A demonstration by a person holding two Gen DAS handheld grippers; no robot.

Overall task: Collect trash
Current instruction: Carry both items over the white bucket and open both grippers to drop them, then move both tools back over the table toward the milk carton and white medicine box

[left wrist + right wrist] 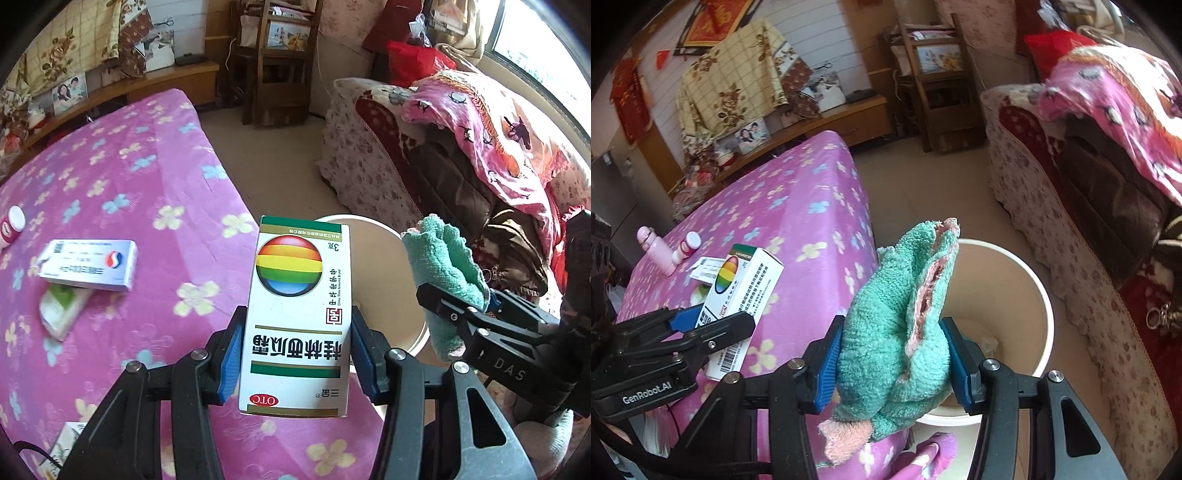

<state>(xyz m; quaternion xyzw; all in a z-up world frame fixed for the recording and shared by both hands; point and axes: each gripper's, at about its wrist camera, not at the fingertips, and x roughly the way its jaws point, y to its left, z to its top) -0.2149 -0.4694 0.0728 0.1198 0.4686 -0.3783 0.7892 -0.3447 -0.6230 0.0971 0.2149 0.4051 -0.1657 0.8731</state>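
Left wrist view: the left gripper (295, 349) was clamped on a white medicine box (297, 317) with a rainbow ball print, blue pads pressing both long sides, the box held upright over the edge of the pink flowered bedspread (122, 177) and partly in front of a cream bin (388, 280) on the floor. Another white-and-blue box (88, 264) and a small pink-capped bottle (11, 225) lay on the spread, somewhat blurred. Right wrist view: the right gripper (890, 362) was closed on a crumpled teal towel (905, 317) with pink edging, held just before the bin's rim; something pale, possibly paper, lay inside the bin.
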